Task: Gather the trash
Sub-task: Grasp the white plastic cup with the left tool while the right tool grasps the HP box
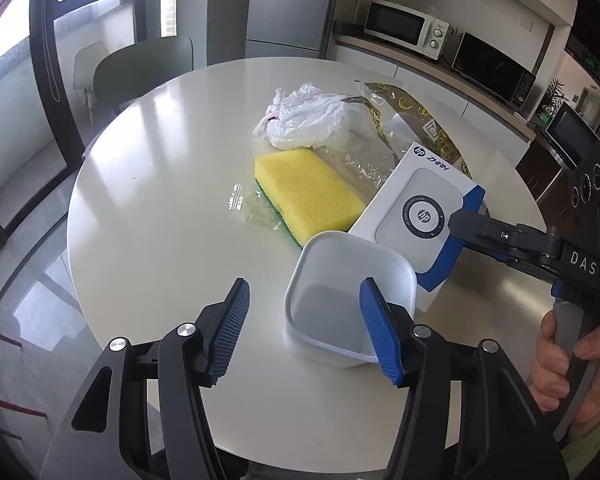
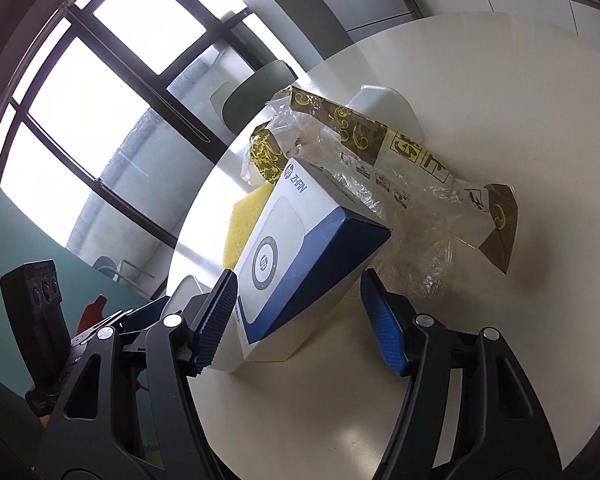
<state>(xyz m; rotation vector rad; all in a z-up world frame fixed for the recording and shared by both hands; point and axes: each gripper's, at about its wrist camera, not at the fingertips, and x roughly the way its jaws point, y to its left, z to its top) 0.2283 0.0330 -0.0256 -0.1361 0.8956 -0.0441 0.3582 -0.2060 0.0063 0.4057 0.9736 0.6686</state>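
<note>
A white and blue HP box (image 1: 420, 208) lies tilted on the round white table (image 1: 160, 184), leaning on a white square tub (image 1: 348, 280). My right gripper (image 2: 296, 316) is open with the box (image 2: 300, 260) between its fingers, the left pad touching it. My left gripper (image 1: 304, 324) is open and empty, its right finger over the tub's rim. A yellow sponge (image 1: 308, 192), a crumpled white plastic bag (image 1: 304, 120), clear wrappers (image 1: 256, 208) and a brown-gold patterned wrapper (image 1: 416, 120) lie behind the box.
A grey-green chair (image 1: 140, 68) stands at the table's far side. A counter with microwaves (image 1: 408, 28) runs along the back right. Large windows are at the left. The patterned wrapper (image 2: 380, 140) stretches across the table in the right wrist view.
</note>
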